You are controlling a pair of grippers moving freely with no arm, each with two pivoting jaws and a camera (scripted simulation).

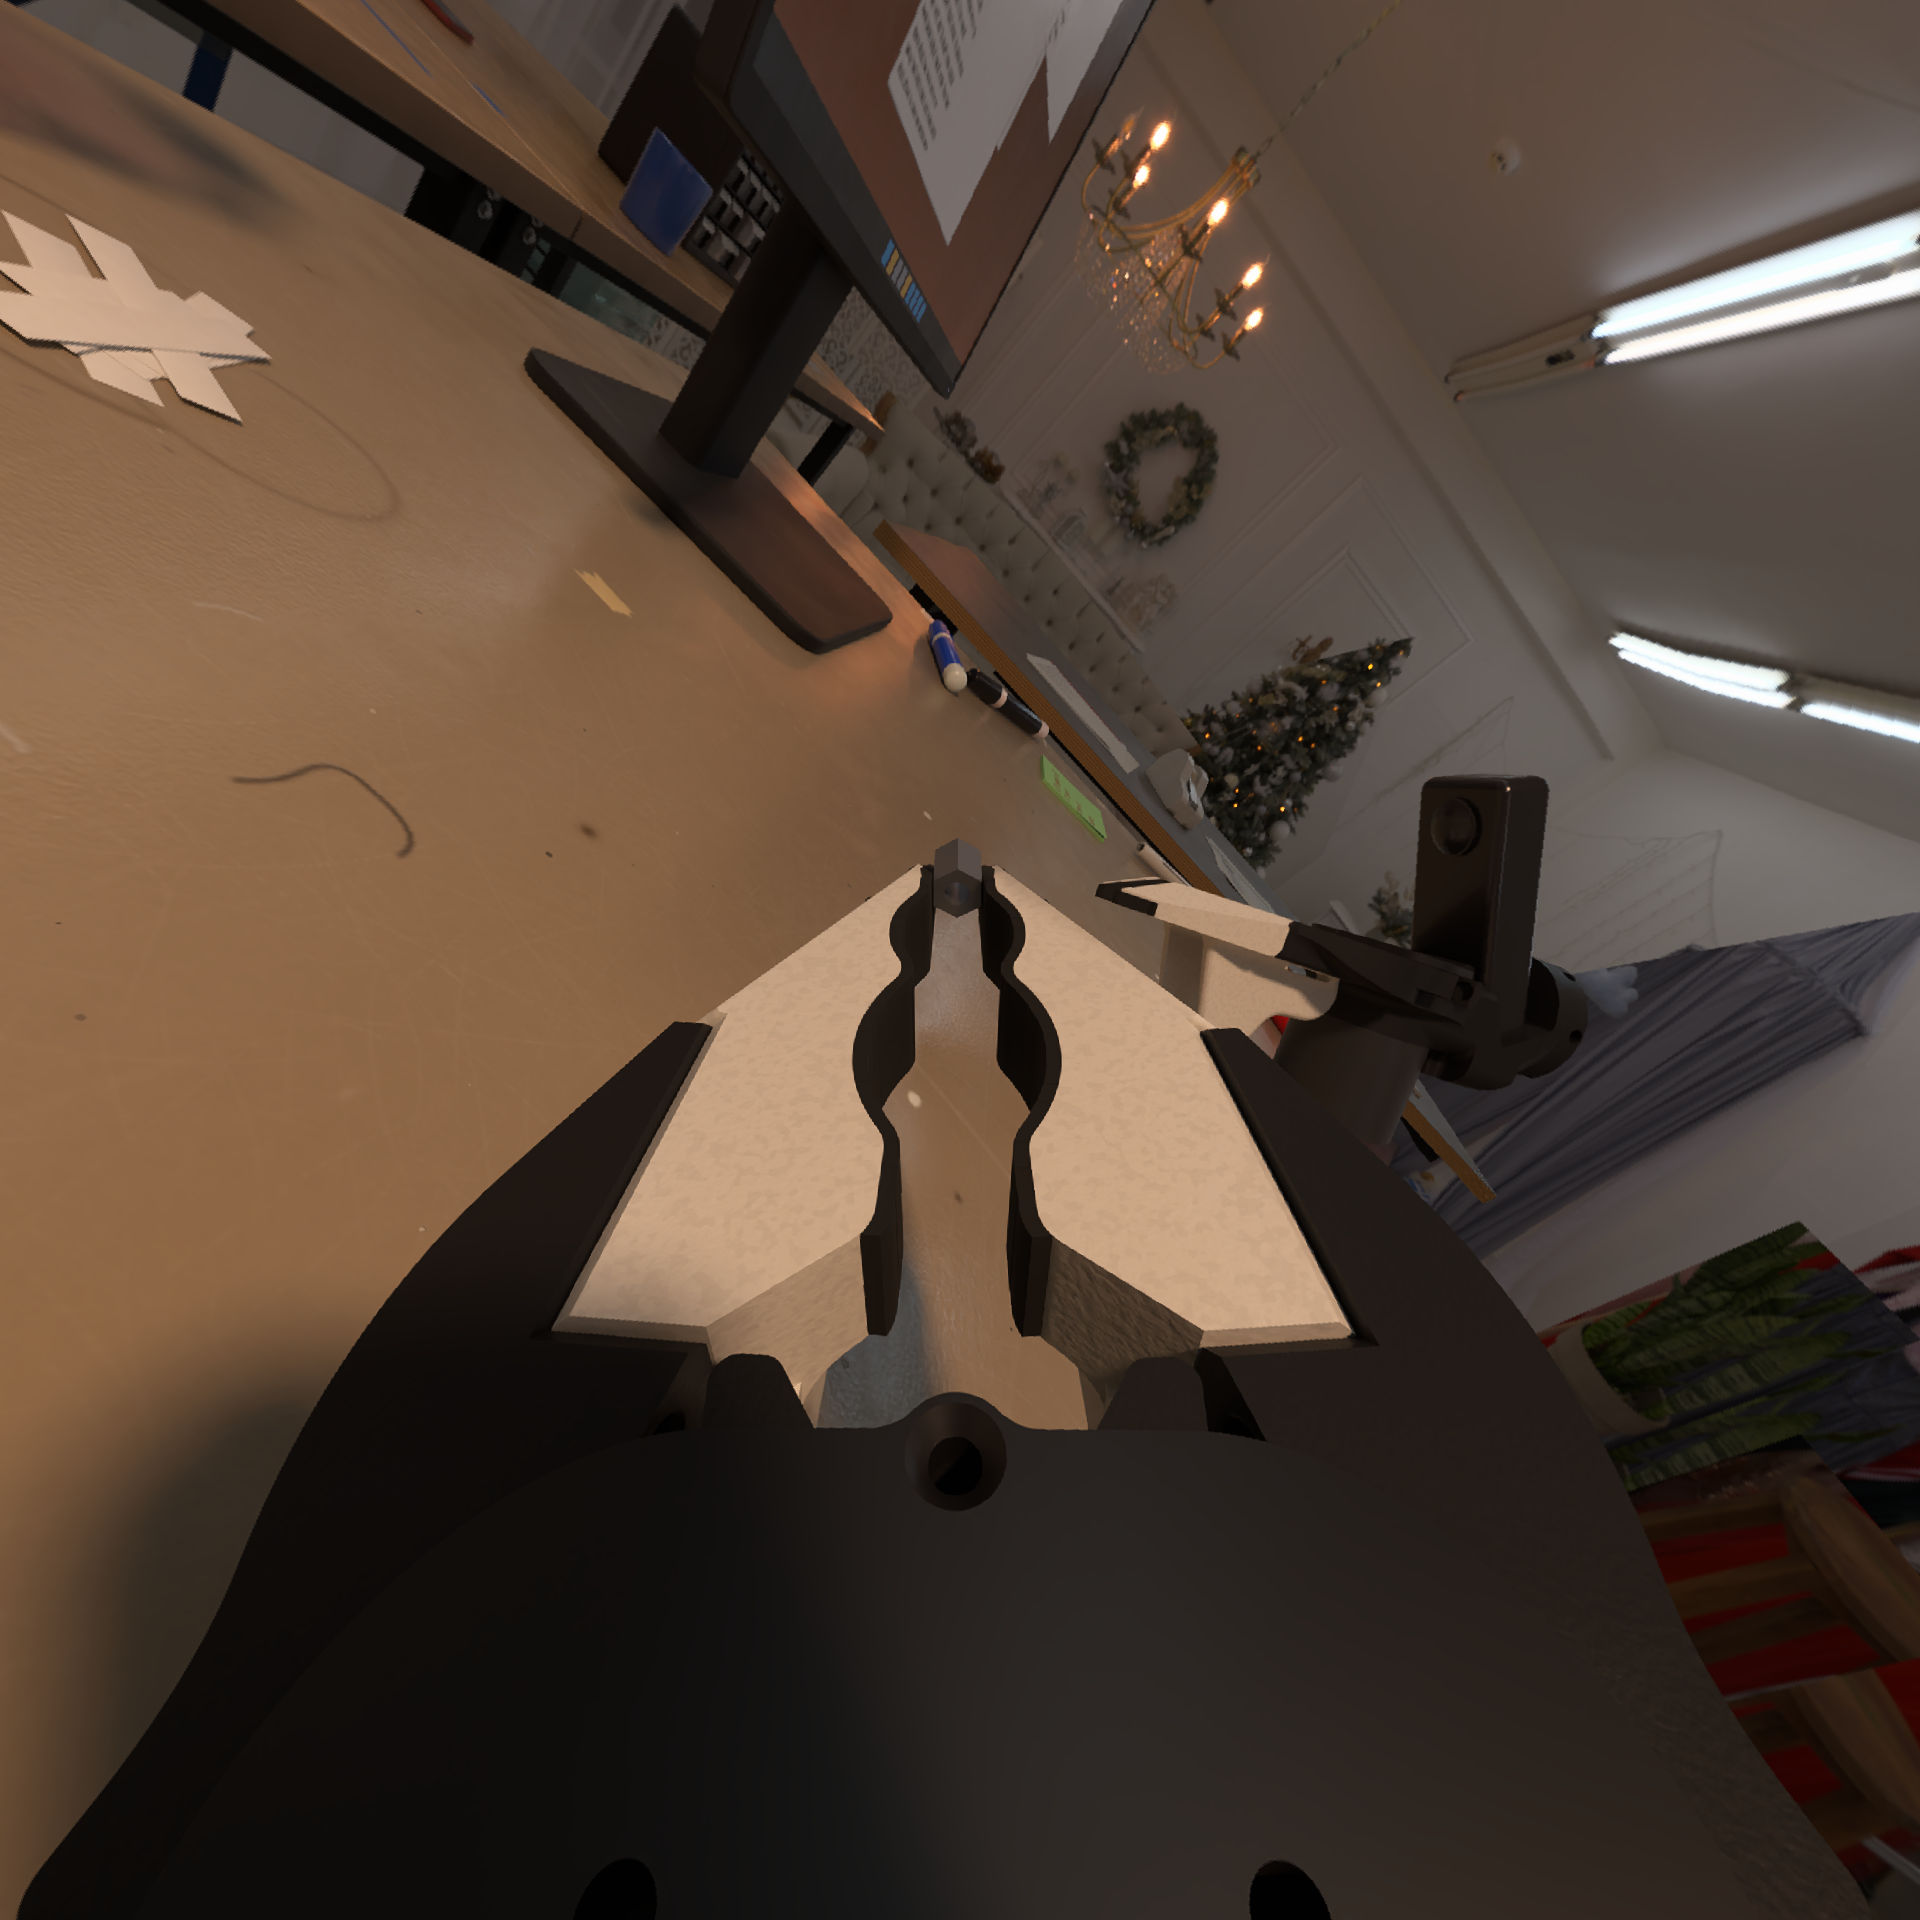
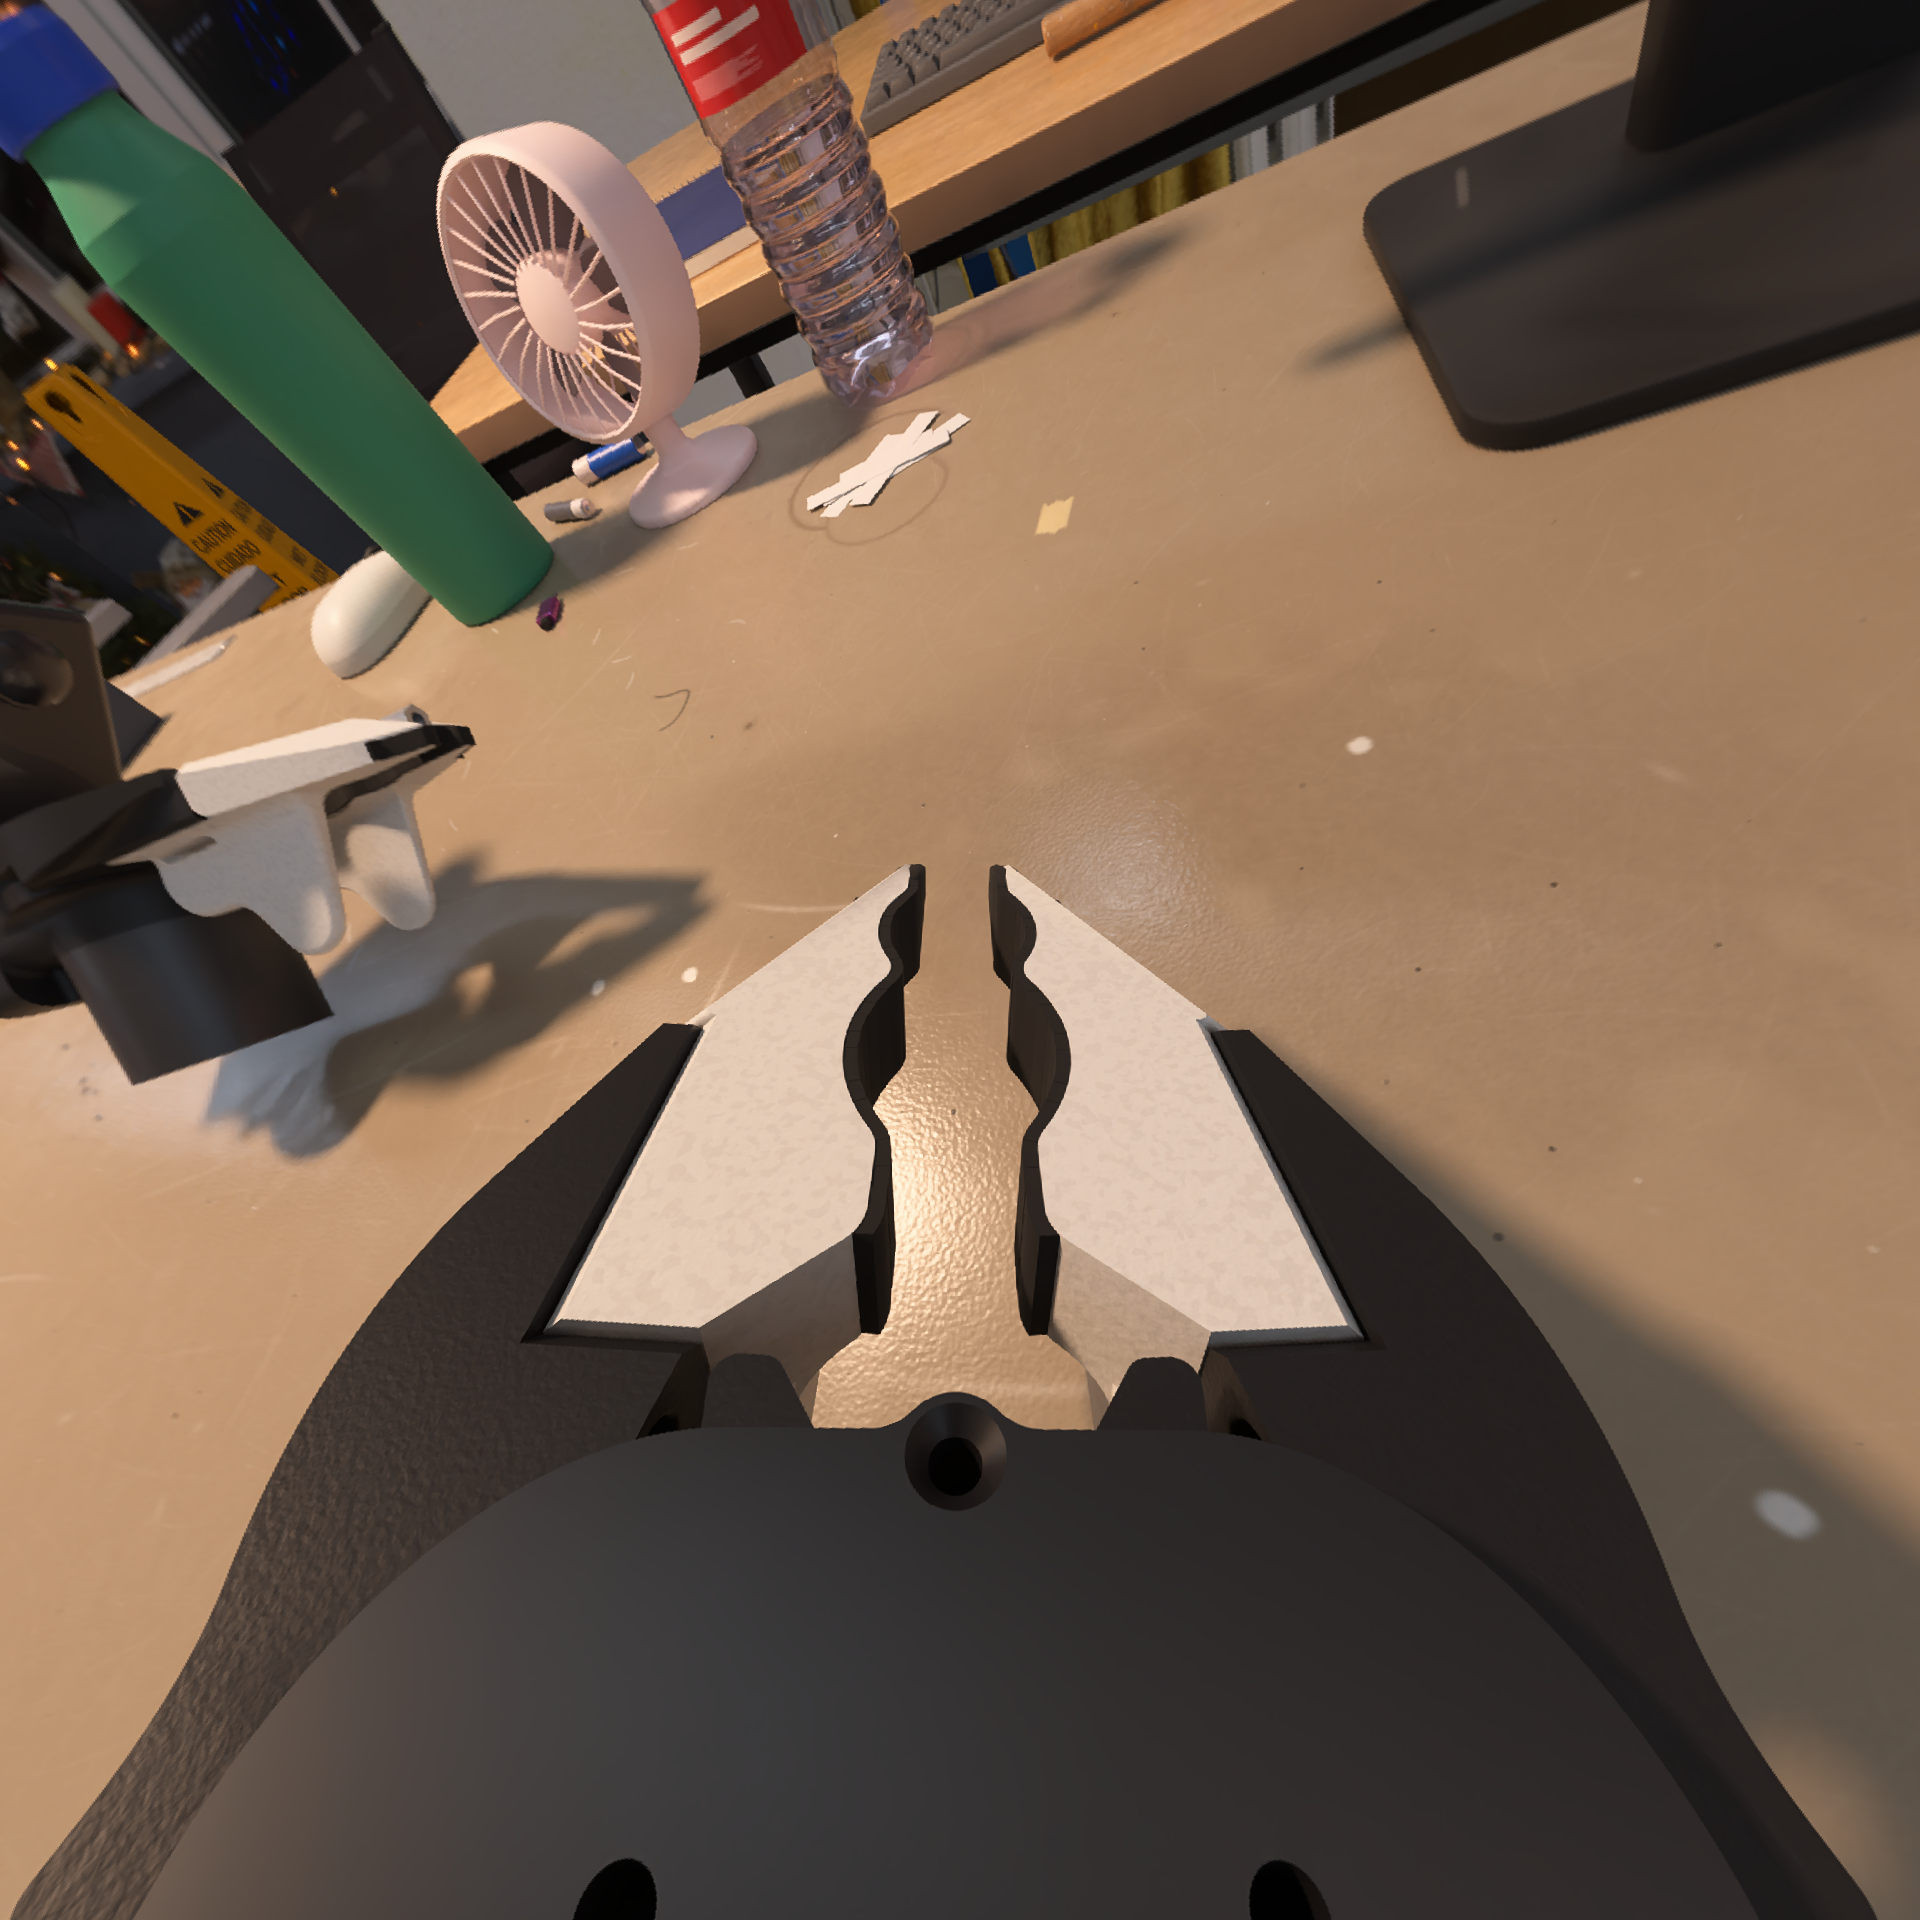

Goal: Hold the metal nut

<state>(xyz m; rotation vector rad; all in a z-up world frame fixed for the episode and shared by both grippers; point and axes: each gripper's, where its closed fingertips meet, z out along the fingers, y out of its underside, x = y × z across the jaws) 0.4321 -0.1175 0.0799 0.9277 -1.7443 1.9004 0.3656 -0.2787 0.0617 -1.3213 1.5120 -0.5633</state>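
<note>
Left tool (image 1: 957, 885) clamped on metal nut (image 1: 957, 879) at fingertips, nut's axis unclear, right tool (image 2: 956, 883) slightly parted, empty

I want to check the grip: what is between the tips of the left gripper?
The small grey metal nut sits between the tips of the left gripper, above the tan table. The black pads cover its sides, so contact there cannot be seen.
</note>
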